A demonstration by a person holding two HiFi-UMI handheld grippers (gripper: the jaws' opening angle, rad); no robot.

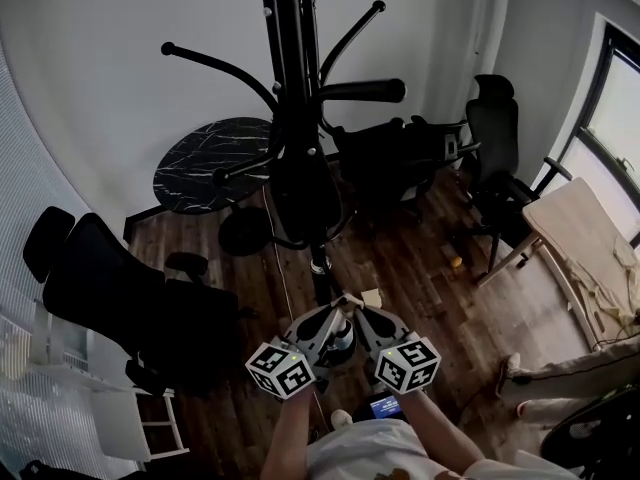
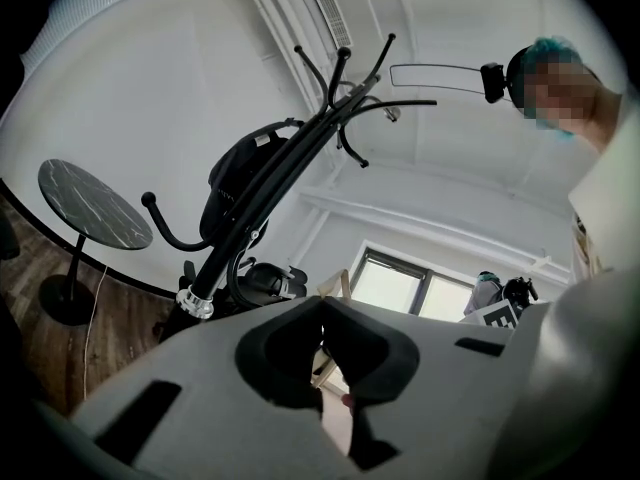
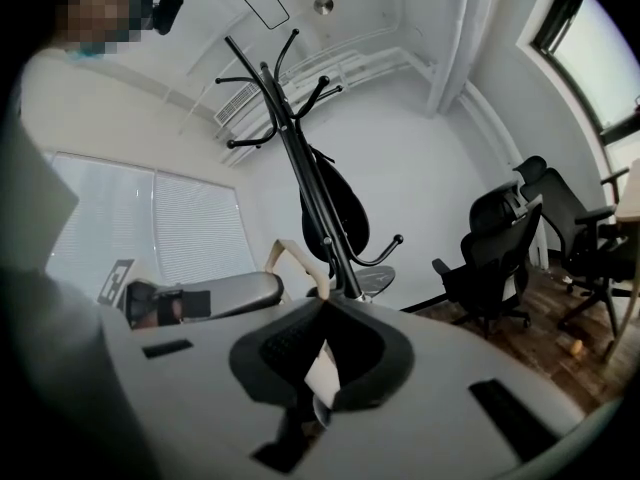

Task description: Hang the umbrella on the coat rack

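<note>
- Room: dark wood floor (image 1: 400,268), white walls, and a round black marble table (image 1: 210,163) behind the coat rack (image 1: 290,58). Black office chairs (image 1: 495,138) stand on the window side and a pale desk (image 1: 585,238) is at the right edge.
- Head view only: the left gripper (image 1: 333,315) and right gripper (image 1: 362,315) are seen from above. They converge tip to tip, low in the centre, just in front of the rack.
- Gripper views only: both look upward along the rack to its curved, ball-ended hooks and the ceiling. The right gripper view adds window blinds; the left gripper view adds a window.
- Umbrella (image 3: 285,260): black, with a pale curved crook handle at its lower end.
- Position: it stands upright with the handle down at the grippers. Its dark shaft carries a silver collar (image 1: 320,263) and runs up close beside the rack pole.
- Canopy: a loosely furled black bulge against the pole, below the upper hooks.
- In the head view, shaft and pole overlap and cannot be cleanly separated. I cannot tell whether any part rests on a hook.
- Right gripper: jaws drawn narrow onto the handle. A pale strip sits between the pads, and the crook arches just beyond them.
- Left gripper: jaws nearly together, with a pale sliver of the same handle in the gap. The collar and shaft rise just to its left.
</note>
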